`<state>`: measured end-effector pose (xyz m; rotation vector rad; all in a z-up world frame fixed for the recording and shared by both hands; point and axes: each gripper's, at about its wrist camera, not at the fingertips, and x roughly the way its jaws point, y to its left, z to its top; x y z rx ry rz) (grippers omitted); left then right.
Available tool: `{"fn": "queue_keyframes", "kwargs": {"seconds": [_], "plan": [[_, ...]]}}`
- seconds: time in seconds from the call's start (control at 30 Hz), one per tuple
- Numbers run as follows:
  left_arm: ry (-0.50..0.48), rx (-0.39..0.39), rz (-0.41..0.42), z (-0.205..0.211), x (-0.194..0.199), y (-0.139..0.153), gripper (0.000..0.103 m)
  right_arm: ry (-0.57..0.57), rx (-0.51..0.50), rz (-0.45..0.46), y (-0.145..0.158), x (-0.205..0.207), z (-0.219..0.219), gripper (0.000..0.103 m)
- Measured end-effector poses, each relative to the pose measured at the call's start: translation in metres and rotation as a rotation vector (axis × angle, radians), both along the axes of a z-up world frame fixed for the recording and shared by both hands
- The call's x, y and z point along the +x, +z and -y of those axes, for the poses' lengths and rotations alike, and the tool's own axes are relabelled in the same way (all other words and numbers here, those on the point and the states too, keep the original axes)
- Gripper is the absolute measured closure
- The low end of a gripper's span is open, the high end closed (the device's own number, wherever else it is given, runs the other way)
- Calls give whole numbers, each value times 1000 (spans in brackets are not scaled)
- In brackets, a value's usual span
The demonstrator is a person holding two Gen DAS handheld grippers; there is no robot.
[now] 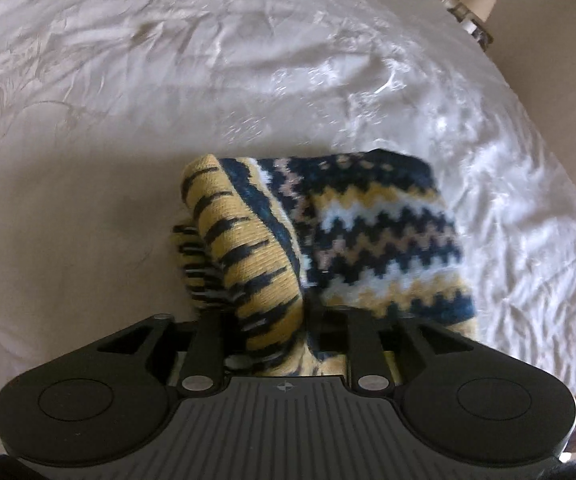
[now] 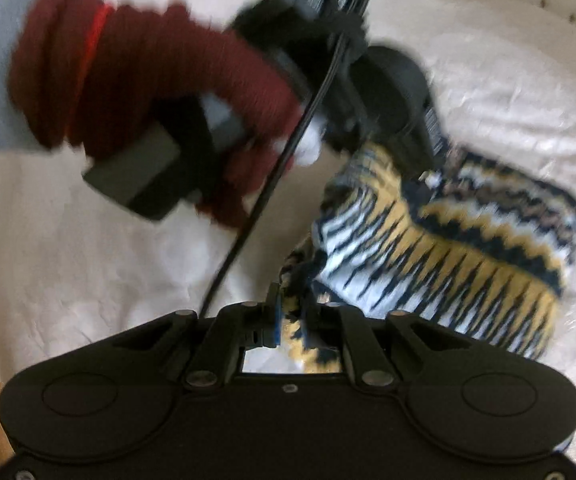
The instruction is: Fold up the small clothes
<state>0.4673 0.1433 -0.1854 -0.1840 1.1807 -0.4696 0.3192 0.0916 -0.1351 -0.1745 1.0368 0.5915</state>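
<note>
1. Black left gripper [image 1: 272, 316] fills the bottom of the left wrist view, its narrow jaws holding a bunched yellow-and-navy fold of the knitted garment [image 1: 328, 232].
2. Right gripper [image 2: 292, 316], nearest in the right wrist view, has its jaws set narrowly around another edge of the same knit; blur hides whether the pads press.
3. Lying on the white bedspread [image 1: 168, 80], the garment is already doubled over into a thick bundle, zigzag bands uppermost.
4. Judged from this, folding is partly done; the last fold must still be laid flat and let go.
5. Both grippers point steeply down at the bed.
6. A hand in a dark red glove [image 2: 148, 92] grips the left gripper's handle; its cable [image 2: 256, 208] trails down across the view.
</note>
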Motion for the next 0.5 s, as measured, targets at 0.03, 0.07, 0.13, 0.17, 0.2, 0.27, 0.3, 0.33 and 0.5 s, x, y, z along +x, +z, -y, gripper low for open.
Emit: {"fn": "queue_keyframes", "kwargs": {"seconds": [0.03,0.07,0.13,0.17,0.2,0.27,0.3,0.33,0.5], "plan": [[-6,-9,-5,-1,2,-3,69,2,-6,-18,-6,1,-1,74],[-7,-23,-11,-3,4,-3,66,1,-7,-29,-8,1,1,65],[11,-45,-10,-12,8,-1,52,-9,20,-44,-5,-2,10,54],[19,-46,5,-17,7,2,48,-22,41,-46,-1,-5,17,49],[27,-30,31,-22,7,7,42,-36,60,-48,4,-7,24,48],[49,14,86,-31,6,17,40,-71,90,-47,15,-9,42,44],[77,34,111,-37,6,24,37,-94,101,-40,20,-9,51,44],[96,42,128,-41,6,29,36,-121,111,-33,26,-8,61,43],[92,78,242,-38,-9,66,35,-283,137,30,44,22,96,27]]}}
